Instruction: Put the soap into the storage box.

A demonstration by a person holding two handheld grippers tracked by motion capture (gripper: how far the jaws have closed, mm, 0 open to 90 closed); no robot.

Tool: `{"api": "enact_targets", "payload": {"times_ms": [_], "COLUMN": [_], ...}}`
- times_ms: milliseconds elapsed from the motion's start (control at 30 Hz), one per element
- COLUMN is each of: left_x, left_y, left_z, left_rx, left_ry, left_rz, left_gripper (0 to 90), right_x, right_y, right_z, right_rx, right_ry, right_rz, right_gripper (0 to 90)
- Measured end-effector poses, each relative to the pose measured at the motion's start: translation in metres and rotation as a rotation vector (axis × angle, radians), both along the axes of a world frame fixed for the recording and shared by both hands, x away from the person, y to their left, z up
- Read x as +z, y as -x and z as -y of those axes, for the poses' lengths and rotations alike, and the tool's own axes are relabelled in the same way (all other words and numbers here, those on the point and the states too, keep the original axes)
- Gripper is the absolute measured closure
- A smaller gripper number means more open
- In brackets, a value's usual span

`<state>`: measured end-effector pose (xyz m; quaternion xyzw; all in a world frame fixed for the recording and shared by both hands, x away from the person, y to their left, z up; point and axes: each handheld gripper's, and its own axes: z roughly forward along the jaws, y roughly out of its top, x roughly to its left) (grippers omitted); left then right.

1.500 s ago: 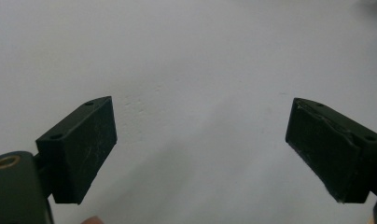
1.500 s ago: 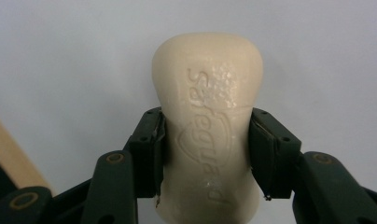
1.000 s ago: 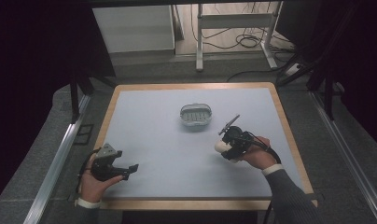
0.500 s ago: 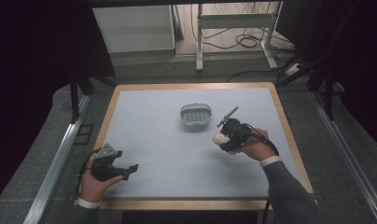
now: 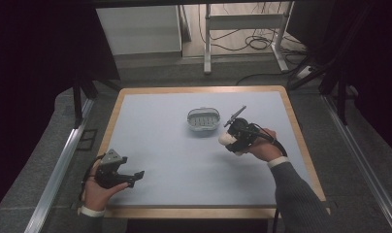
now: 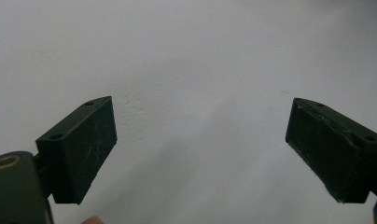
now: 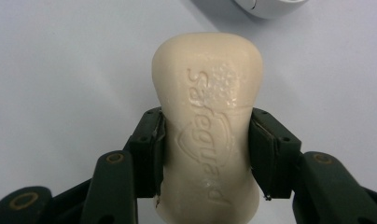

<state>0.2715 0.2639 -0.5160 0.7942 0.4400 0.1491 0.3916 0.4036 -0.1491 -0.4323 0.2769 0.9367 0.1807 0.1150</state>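
My right gripper (image 7: 205,149) is shut on a cream bar of soap (image 7: 207,107) with raised lettering, its jaws pressing both long sides. In the high view the right gripper (image 5: 231,141) holds the soap (image 5: 226,139) just above the mat, a short way right of and in front of a grey soap dish (image 5: 203,121). The dish's rim (image 7: 266,7) peeks in at the top of the right gripper view. My left gripper (image 5: 135,175) rests near the table's front left corner, open, with only bare mat between its pads (image 6: 79,149).
The table has a pale blue-grey mat (image 5: 174,160) inside a wooden rim (image 5: 204,212). Beyond the far edge are a white cabinet (image 5: 138,29), a metal stand and cables on the floor (image 5: 252,43). Rails run along both sides of the table.
The right gripper with the soap has moved left and slightly away from me, closer to the soap dish. The left gripper has stayed put.
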Motion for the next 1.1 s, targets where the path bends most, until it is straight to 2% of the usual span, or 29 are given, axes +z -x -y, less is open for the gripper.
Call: {"api": "enact_targets", "payload": {"times_ms": [333, 433, 800, 867, 1100], "left_x": [-0.001, -0.001, -0.002, -0.002, -0.002], "left_y": [-0.001, -0.001, -0.001, -0.001, -0.001], "left_z": [0.000, 0.001, 0.001, 0.001, 0.000], "left_rx": [-0.002, -0.003, -0.005, -0.004, -0.005], "left_ry": [-0.002, -0.003, -0.006, -0.005, -0.005], "left_rz": [-0.005, -0.004, -0.005, -0.005, -0.006], "left_gripper": [9.3, 9.2, 9.2, 9.2, 9.2], "right_x": [0.000, 0.000, 0.006, 0.007, 0.009], "right_y": [-0.008, -0.012, -0.020, -0.022, -0.034], "right_z": [-0.003, -0.004, -0.007, -0.008, -0.011], "right_rx": [0.008, 0.006, 0.014, 0.008, 0.004], "right_ry": [-0.001, -0.001, -0.003, 0.003, 0.001], "right_rz": [-0.002, 0.021, 0.023, 0.044, 0.046], "right_gripper": [49.6, 49.6, 49.7, 49.7, 49.7]}}
